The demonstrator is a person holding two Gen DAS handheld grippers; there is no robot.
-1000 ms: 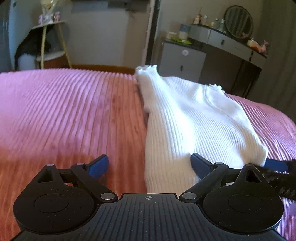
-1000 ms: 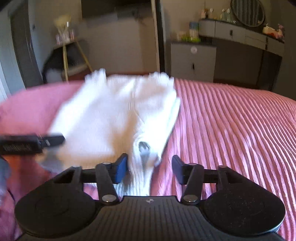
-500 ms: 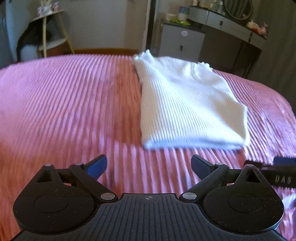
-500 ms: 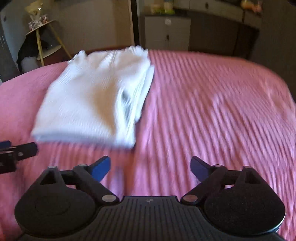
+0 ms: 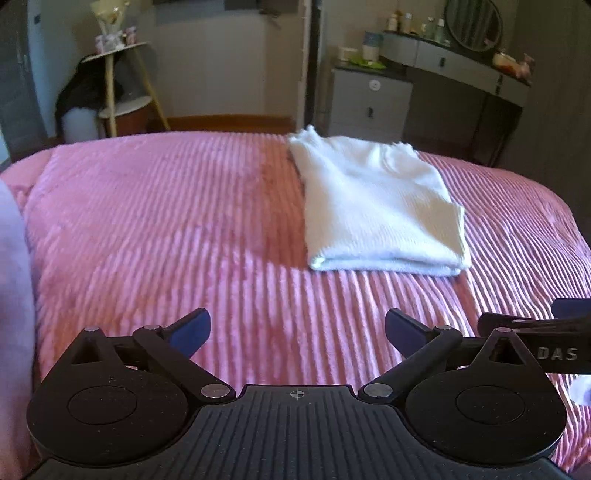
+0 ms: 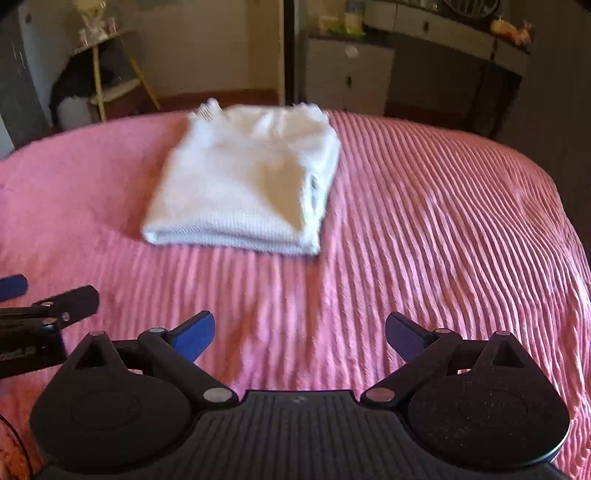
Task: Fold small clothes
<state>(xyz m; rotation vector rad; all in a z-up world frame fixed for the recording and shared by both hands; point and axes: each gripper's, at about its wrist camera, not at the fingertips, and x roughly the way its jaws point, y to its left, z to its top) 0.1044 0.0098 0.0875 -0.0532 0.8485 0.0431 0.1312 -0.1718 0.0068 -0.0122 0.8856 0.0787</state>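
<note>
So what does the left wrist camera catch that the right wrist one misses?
Only the left view: the round mirror whole on the dresser, a pale lilac cloth at the left edge, and the right gripper's side at the right edge.
Only the right view: the left gripper's side at the left edge, and the open layered edge on the right of the sweater.
Both: the folded white sweater on the pink bedspread, the cabinet, the shelf stand, and each camera's own gripper, left gripper and right gripper, open and empty.
</note>
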